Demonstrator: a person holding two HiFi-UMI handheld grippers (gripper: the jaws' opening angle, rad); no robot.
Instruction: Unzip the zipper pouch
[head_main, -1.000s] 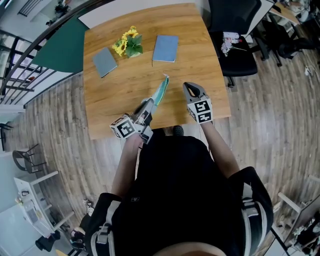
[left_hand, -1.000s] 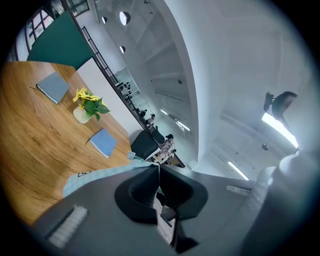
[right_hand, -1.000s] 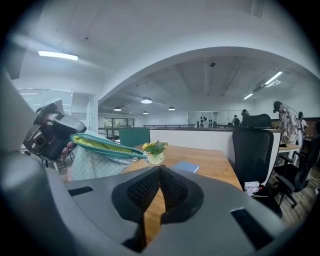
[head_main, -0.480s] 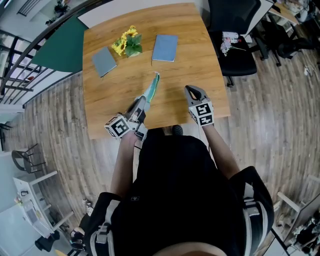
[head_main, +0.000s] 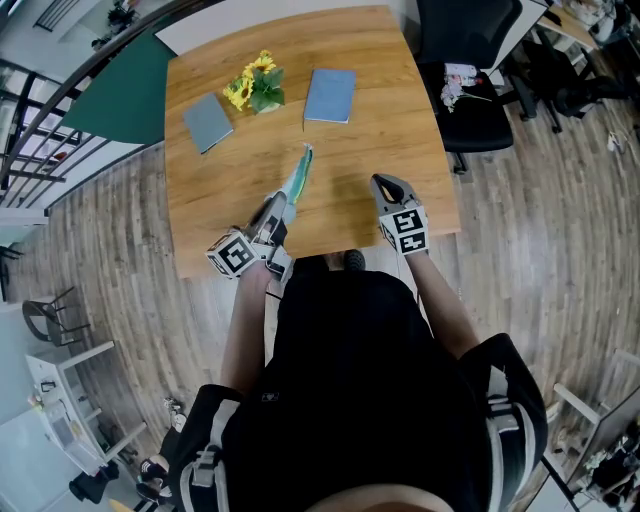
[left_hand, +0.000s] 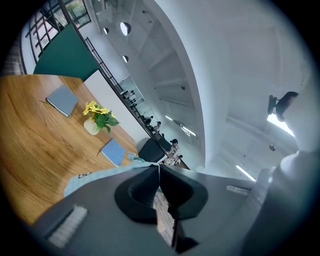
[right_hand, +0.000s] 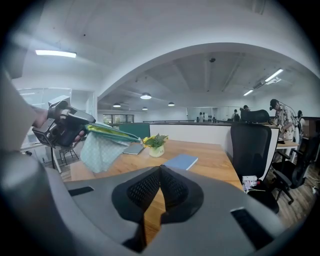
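Observation:
A teal zipper pouch hangs lifted above the wooden table, edge-on in the head view. My left gripper is shut on its near end. In the left gripper view the teal fabric runs out from the closed left gripper. My right gripper stands apart to the right of the pouch, shut with nothing in it. The right gripper view shows the right gripper closed and empty, and the pouch dangling from the left gripper at the left, its zipper edge on top.
A vase of sunflowers stands at the back of the table between a grey notebook and a blue notebook. A black office chair stands past the table's right edge. The table's front edge is close to my body.
My left gripper has drawn the pouch leftward and a little toward me, away from the right gripper. The right gripper has hardly moved.

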